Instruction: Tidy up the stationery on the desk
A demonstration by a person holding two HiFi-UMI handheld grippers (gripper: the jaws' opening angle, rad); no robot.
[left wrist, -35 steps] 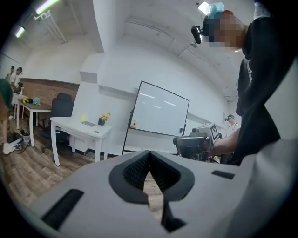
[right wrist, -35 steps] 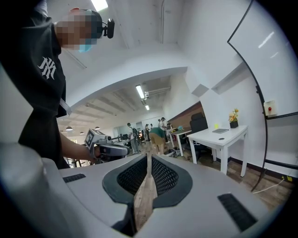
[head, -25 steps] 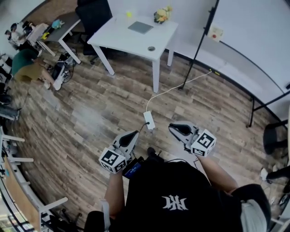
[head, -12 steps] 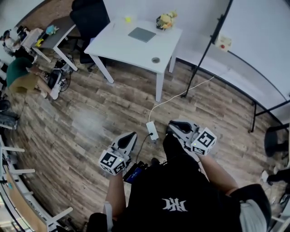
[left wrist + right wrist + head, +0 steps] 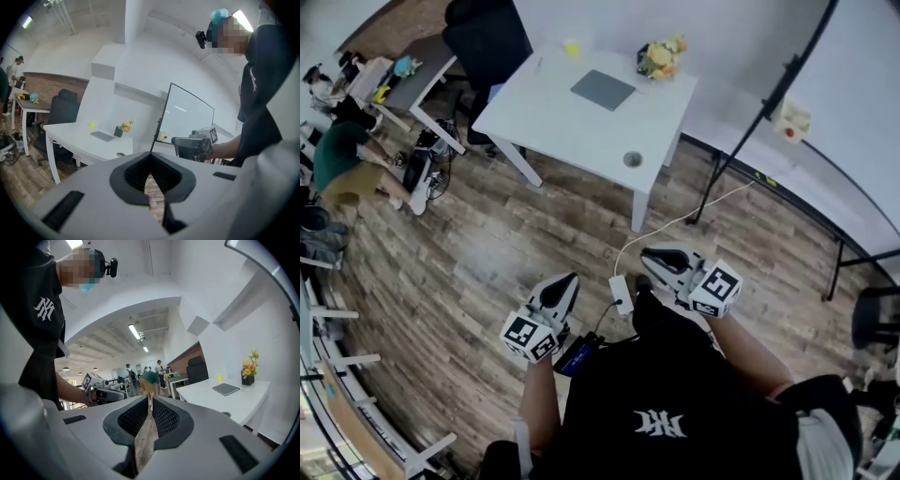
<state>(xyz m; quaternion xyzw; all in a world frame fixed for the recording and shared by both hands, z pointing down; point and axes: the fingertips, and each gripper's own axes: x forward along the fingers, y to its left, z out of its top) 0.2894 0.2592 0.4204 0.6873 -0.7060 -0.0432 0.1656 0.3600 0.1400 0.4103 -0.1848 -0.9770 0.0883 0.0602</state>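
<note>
Holding left tool [image 5: 565, 284] and right tool [image 5: 654, 257] side by side above the floor [image 5: 487, 244], both closed and gripping nothing, presumably because nothing is within reach; grey notebook [image 5: 603, 90] lying on white desk [image 5: 553, 112], well ahead of both tools.

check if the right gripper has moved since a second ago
Yes. The right gripper has moved toward the white desk: it was beside the power strip on the floor and is now past it.

Wood-grain plank floor [image 5: 487, 244]; smooth matt white desk [image 5: 572, 131].
</note>
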